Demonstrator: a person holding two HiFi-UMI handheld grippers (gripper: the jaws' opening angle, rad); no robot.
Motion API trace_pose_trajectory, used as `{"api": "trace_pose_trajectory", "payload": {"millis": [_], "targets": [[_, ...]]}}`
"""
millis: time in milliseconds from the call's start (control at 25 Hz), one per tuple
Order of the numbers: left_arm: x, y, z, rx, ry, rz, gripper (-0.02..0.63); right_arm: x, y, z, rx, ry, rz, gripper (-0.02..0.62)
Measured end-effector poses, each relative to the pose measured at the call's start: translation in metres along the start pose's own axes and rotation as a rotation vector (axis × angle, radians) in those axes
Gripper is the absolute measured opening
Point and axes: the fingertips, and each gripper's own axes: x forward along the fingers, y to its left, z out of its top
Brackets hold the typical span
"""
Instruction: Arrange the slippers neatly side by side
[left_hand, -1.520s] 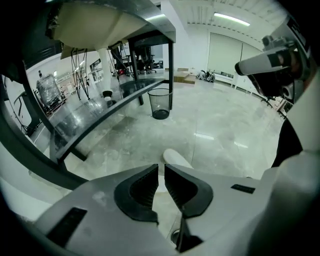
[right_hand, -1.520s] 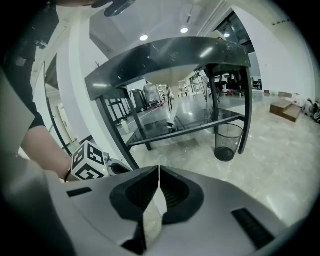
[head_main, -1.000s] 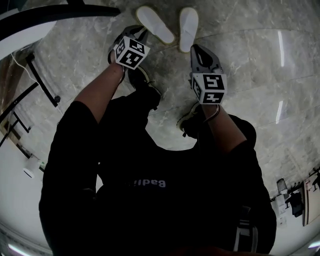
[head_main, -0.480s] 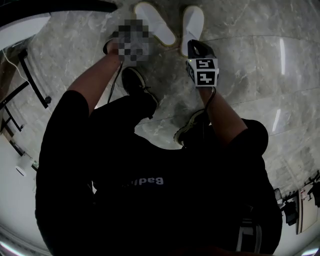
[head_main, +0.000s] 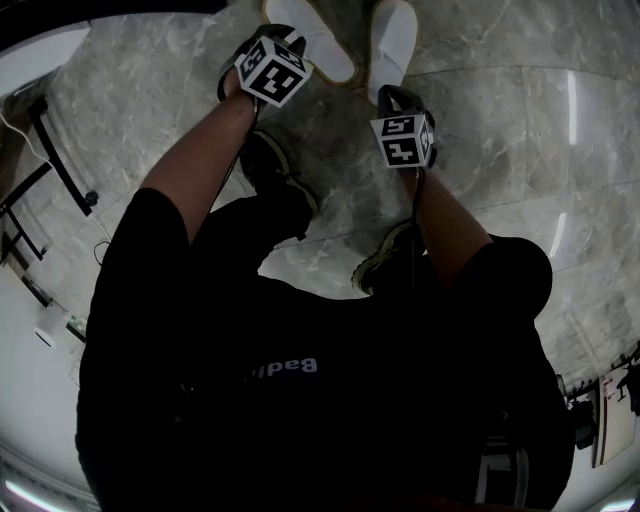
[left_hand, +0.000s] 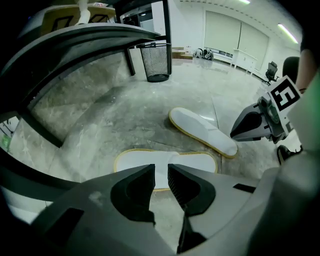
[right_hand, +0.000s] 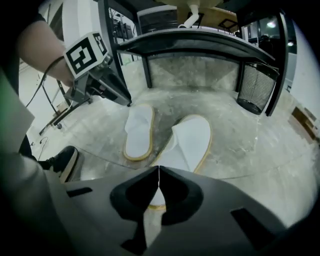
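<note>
Two slippers (right_hand: 138, 131), mesh bin (left_hand: 157, 62) beyond

Left gripper (left_hand: 160, 175) jaws narrowly apart, right gripper (right_hand: 158, 175) jaws together, arms outstretched

In the right gripper view, bare marble floor (right_hand: 240, 145) lies open at 3 o'clock of the right slipper (right_hand: 190, 142), while the desk (right_hand: 200, 37) and wire bin (right_hand: 256, 89) close off 12 to 2 o'clock. The left gripper (right_hand: 122, 97) hangs at 10 o'clock beside the left slipper (right_hand: 139, 131), and the gap between the slippers narrows toward the person.
</note>
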Motion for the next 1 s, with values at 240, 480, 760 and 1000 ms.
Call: {"api": "trace_pose_trajectory", "payload": {"millis": [240, 480, 760, 1000], "targets": [[0.006, -0.003, -0.004, 0.097, 0.028, -0.003, 0.055, 0.017, 0.006, -0.016, -0.036, 0.022, 0.012, 0.0], [0.016, -0.01, -0.003, 0.238, 0.057, -0.014, 0.055, 0.025, 0.004, -0.038, -0.043, 0.076, 0.008, 0.0], [0.033, -0.007, -0.019, 0.334, 0.16, -0.009, 0.092, 0.028, 0.004, -0.035, -0.01, 0.087, 0.004, 0.0], [0.042, 0.007, -0.017, 0.471, 0.192, 0.101, 0.089, 0.028, 0.006, -0.034, -0.007, 0.097, -0.001, 0.0]]}}
